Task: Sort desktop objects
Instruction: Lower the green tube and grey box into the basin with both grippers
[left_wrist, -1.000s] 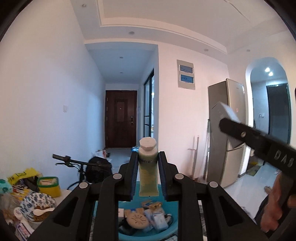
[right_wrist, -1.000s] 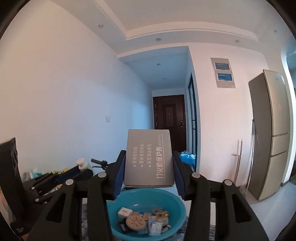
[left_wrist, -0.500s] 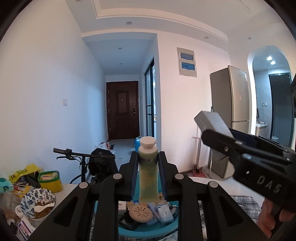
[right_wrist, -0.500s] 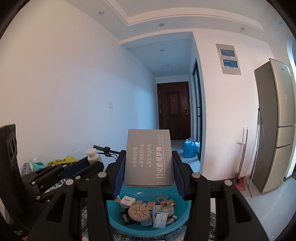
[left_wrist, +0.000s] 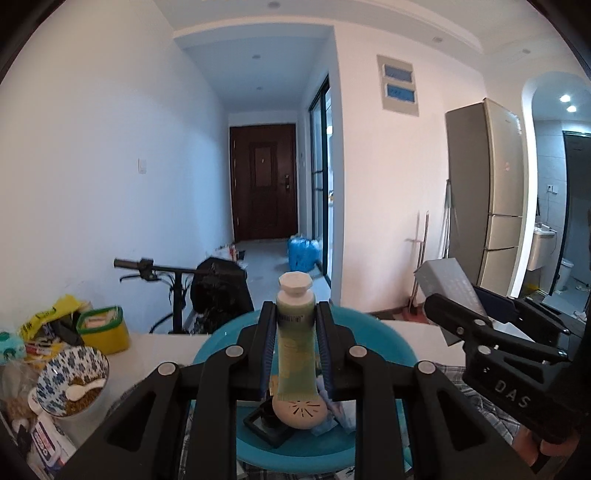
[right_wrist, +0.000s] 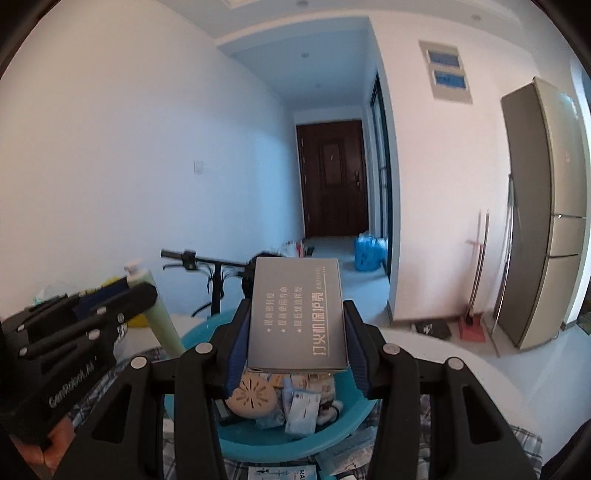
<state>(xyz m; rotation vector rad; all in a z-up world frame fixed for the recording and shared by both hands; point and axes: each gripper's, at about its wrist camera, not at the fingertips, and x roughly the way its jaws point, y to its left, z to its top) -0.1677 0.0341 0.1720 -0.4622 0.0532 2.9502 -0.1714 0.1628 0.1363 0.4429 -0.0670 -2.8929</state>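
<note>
Green tube: a soft pale-green plastic squeeze tube with a white faceted cap (left_wrist: 295, 339), upright, cap at 12 o'clock, clamped in the left tongs (left_wrist: 295, 354) over the basin.
Tube handling: likely light and squashy; the blue pads bite mid-body, where the wall gives. A hold nearer the stiff cap shoulder would probably slip less.
Grey box: a flat grey cardboard box with white printed lettering (right_wrist: 297, 315), pinched by its two long edges in the right tongs (right_wrist: 297, 332), printed face up and tilted away toward 12 o'clock.
Box handling: seems stiff, light and smooth; the edge grip suits it, though hard pressure could dent the card.
Tongs state: both narrowed onto their loads, pads pressing either side.
Basin: a round teal plastic basin (right_wrist: 347, 421) just below both loads at 6 o'clock, holding a beige round vented disc (left_wrist: 300, 412), small packets and a black frame.
Counter: a white counter (left_wrist: 159, 343) with a checked cloth under the basin.
Outward, 9 o'clock: a blue-patterned ceramic bowl with a white spoon (left_wrist: 72, 382), a yellow-green lidded tub (left_wrist: 103, 328).
</note>
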